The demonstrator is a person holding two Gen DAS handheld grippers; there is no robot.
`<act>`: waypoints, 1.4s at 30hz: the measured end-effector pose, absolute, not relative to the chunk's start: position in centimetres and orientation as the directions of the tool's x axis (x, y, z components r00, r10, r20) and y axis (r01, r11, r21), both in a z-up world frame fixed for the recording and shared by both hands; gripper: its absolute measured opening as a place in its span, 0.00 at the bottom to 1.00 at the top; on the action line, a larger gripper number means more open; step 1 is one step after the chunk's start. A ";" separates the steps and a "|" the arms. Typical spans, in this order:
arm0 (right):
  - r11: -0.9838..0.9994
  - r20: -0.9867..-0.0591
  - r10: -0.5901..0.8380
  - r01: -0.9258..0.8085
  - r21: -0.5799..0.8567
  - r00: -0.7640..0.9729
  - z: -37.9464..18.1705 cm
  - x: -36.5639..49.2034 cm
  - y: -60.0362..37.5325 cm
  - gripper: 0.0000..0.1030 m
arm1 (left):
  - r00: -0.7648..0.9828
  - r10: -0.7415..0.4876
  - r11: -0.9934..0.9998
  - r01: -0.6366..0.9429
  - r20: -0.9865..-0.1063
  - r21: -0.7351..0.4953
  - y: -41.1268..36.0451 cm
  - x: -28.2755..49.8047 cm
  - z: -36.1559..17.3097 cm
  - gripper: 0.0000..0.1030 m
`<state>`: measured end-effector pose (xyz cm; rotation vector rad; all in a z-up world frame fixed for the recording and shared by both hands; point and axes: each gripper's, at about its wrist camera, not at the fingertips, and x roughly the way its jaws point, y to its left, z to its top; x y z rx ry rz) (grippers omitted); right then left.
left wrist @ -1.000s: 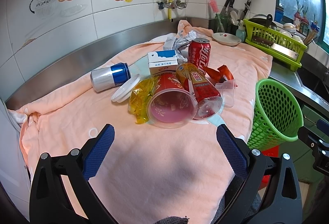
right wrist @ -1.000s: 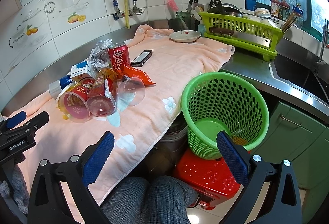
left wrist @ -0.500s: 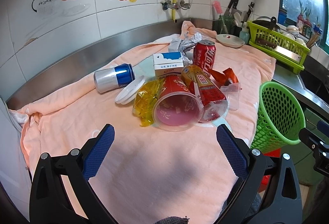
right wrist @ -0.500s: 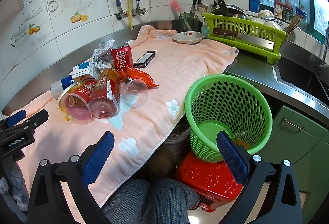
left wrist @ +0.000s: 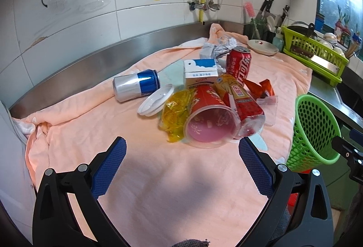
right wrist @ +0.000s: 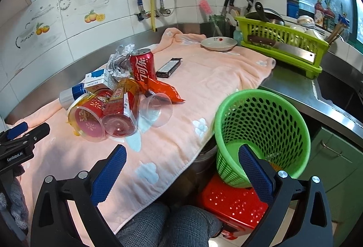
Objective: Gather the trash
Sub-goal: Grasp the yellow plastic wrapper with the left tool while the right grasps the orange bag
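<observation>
Nothing is collected yet, by my judgement: the left gripper (left wrist: 182,154) and the right gripper (right wrist: 181,156) both hang with blue pads spread wide and empty, short of the heap of trash on the peach towel (left wrist: 145,188). The next move likely calls for closing on the nearest piece, the tipped red paper cup (left wrist: 211,119), then carrying it to the green perforated plastic basket (right wrist: 261,133) standing on a red stool just off the counter's edge. The upright red can (right wrist: 143,67) reads Coca-Cola in Chinese script; the left gripper's body bears "GenRobot.AI".

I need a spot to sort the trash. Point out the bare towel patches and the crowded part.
Bare towel lies between the left gripper and the red paper cup. Another open stretch runs from the black box to the plate. It is crowded around the cola can, where cups, wrappers and carton touch.
</observation>
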<state>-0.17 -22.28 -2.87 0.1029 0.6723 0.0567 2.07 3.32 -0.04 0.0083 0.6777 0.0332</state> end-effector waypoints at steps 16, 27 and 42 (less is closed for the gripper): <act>0.990 -0.631 0.138 -0.082 0.116 0.764 -3.0 4.7 -21.9 0.93 | 0.744 0.048 0.996 -0.087 -0.666 -0.025 7.1 4.6 -1.4 0.86; 0.987 -0.643 0.157 -0.108 0.116 0.750 -3.6 6.6 -20.8 0.93 | 0.703 -0.058 0.993 -0.033 -0.709 -0.114 8.4 9.1 -2.7 0.61; 0.980 -0.649 0.199 -0.161 0.119 0.734 -3.4 10.8 -21.0 0.93 | 0.613 -0.192 0.963 -0.031 -0.767 -0.266 9.4 15.4 -5.8 0.52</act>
